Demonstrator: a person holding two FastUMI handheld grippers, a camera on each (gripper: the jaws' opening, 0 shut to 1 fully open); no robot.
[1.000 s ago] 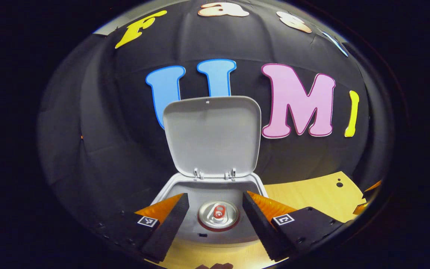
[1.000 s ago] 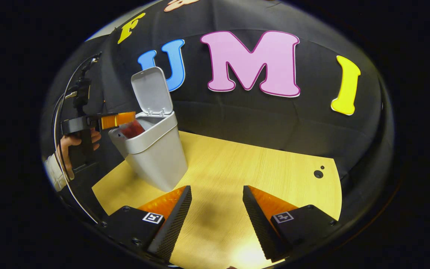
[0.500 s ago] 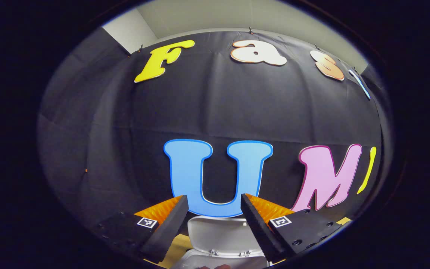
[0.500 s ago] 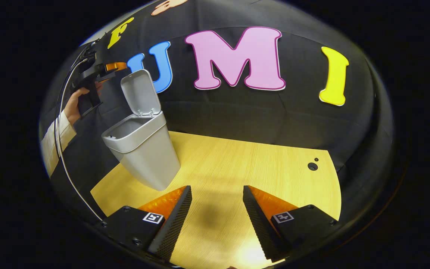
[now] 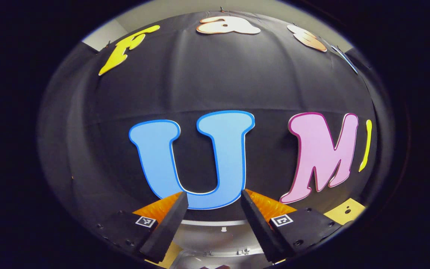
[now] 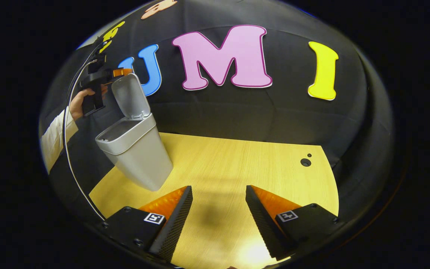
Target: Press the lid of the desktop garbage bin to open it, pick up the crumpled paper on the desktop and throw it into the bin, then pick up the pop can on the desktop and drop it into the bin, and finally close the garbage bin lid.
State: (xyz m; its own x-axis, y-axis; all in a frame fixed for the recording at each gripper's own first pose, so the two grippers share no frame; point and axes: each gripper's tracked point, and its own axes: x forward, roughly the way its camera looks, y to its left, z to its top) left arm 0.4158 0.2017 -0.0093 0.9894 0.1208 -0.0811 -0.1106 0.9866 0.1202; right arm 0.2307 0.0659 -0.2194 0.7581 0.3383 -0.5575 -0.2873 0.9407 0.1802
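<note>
A grey desktop garbage bin [image 6: 134, 151] stands on the far left part of a light wooden desktop [image 6: 237, 164], its hinged lid [image 6: 127, 96] raised upright against the black cloth wall [image 6: 237, 108]. In the right gripper view, the left gripper [image 6: 121, 71], held in a person's hand [image 6: 77, 106] with a white sleeve [image 6: 52, 136], hovers at the top edge of that lid, its jaws apart and empty. The left gripper view looks over the lid's upper rim [image 5: 215, 233], which lies between and just below its spread fingers. The right gripper [image 6: 218, 216] hangs over bare desktop, to the right of the bin and well apart from it, jaws likewise apart and empty. Two small holes [image 6: 305, 161] mark the desktop far to the bin's right.
</note>
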